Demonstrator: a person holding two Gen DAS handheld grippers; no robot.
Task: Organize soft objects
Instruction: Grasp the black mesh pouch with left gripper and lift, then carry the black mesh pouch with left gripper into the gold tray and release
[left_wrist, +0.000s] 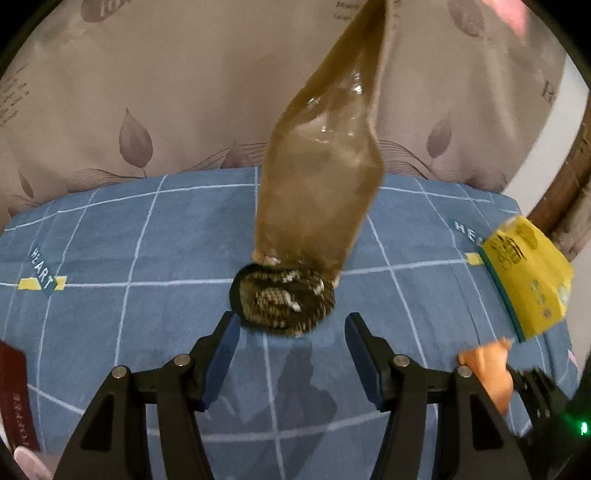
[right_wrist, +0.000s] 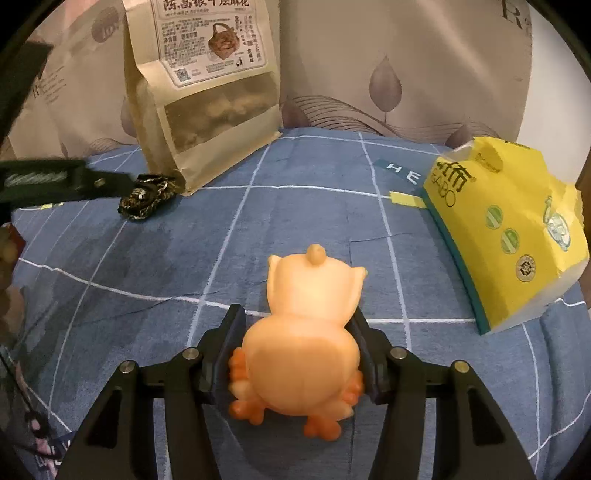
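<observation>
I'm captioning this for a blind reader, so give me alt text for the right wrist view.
The right gripper has its jaws closed on an orange toy chick over a blue grid-pattern bedsheet. Behind stand a kraft snack bag, a dark woven bundle at its base and a yellow tissue pack on the right.

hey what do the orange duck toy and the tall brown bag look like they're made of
Orange duck toy: probably soft rubber or vinyl, with a smooth, slightly glossy, seamless moulded skin. Tall brown bag: looks like matte kraft paper, creased at the side gusset, with a clear shiny plastic window and a white printed label.
</observation>
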